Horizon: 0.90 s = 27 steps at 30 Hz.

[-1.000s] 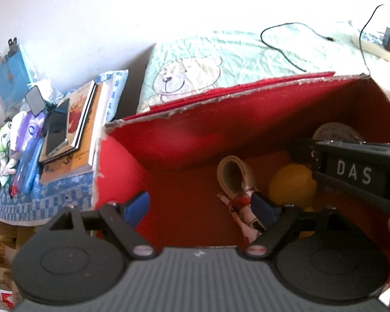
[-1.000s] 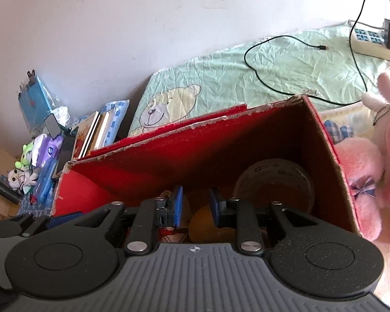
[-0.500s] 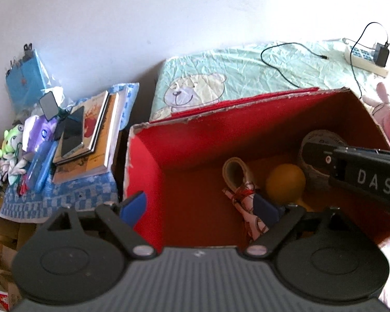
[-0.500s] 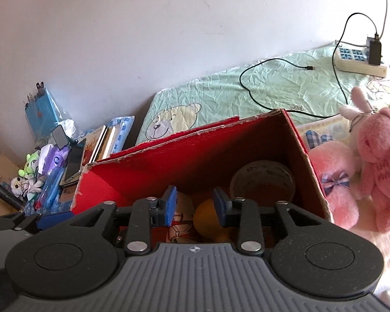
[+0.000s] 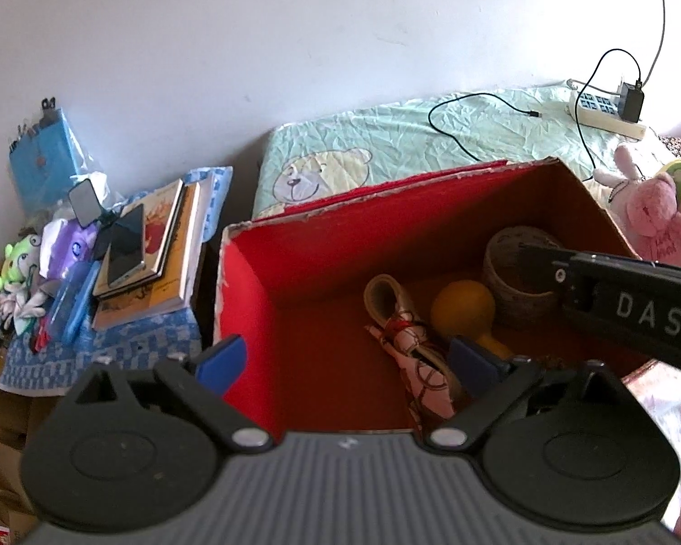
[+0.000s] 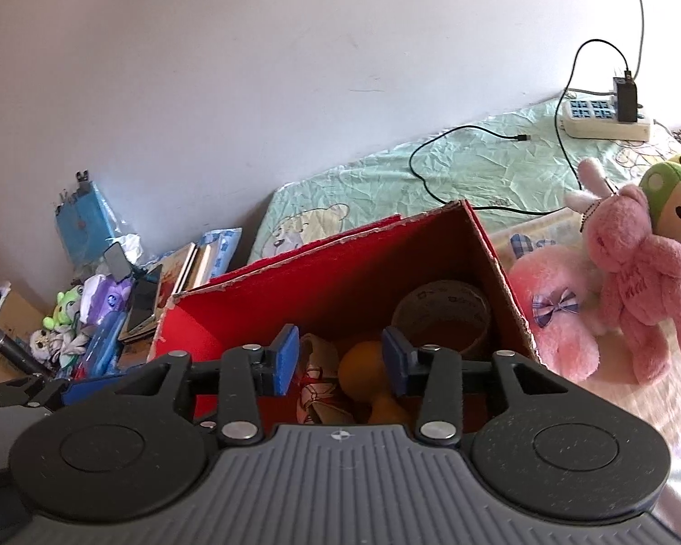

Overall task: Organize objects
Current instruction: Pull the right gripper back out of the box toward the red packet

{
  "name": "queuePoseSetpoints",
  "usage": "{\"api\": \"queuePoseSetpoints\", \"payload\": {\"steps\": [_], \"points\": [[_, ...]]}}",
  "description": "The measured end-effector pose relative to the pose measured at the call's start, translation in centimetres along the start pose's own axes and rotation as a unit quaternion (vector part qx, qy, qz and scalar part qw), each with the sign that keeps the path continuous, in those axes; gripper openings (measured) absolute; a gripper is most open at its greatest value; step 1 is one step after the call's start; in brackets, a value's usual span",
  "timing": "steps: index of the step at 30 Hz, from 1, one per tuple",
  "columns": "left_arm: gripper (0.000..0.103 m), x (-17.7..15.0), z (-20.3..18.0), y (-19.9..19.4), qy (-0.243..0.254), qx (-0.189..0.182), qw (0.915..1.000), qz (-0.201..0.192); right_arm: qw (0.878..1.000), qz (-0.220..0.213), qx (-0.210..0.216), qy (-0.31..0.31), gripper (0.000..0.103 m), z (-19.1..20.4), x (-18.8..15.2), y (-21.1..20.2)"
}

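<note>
I hold both grippers above the near edge of the red cardboard box (image 5: 295,281), which serves as my reference. The left gripper (image 5: 347,363) has its blue pads spread wide and grips nothing; one pad sits outside the box's left wall, the other over the interior. The right gripper (image 6: 339,360) is parted to a moderate gap and is likewise empty; its pads frame the box contents from above. From the left wrist camera I see the right gripper's black body, lettered "DAS", crossing over the box's right side. Inside the box, nearest the front wall, lies a patterned white-and-red cloth bundle (image 5: 424,363) with a looped strap. Just behind and to its right rests a yellow-orange rounded object (image 5: 463,306); I cannot tell exactly what it is. Farther back, in the right rear corner, stands a roll of tape (image 6: 445,313). Outside the box on its right, pink plush toys (image 6: 631,281) lie on the bedding, close to the wall of the box. Outside on its left sits a stack of books (image 5: 159,254) with a phone on top. Beyond the box's rear wall, a black cable (image 6: 476,172) runs across a green bedsheet (image 5: 386,145) to a power strip (image 6: 604,120).
</note>
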<state>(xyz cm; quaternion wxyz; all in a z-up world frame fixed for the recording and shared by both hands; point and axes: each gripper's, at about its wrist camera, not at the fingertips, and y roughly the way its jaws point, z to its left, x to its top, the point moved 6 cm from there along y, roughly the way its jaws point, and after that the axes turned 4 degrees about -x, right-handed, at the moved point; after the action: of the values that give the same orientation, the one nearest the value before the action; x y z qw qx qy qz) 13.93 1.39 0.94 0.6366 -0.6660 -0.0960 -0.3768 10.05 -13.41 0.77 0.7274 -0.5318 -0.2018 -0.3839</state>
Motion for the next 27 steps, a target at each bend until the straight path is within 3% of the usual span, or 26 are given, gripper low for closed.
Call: {"api": "queuePoseSetpoints", "payload": {"steps": [15, 27], "points": [[0.101, -0.6, -3.4, -2.6, -0.041, 0.042, 0.9982, 0.010, 0.999, 0.012, 0.035, -0.026, 0.044, -3.9, -0.8, -3.9], [0.102, -4.1, -4.9, -3.3, -0.075, 0.079, 0.9927, 0.052, 0.995, 0.055, 0.083, -0.018, 0.044, -5.5, -3.2, -4.8]]}}
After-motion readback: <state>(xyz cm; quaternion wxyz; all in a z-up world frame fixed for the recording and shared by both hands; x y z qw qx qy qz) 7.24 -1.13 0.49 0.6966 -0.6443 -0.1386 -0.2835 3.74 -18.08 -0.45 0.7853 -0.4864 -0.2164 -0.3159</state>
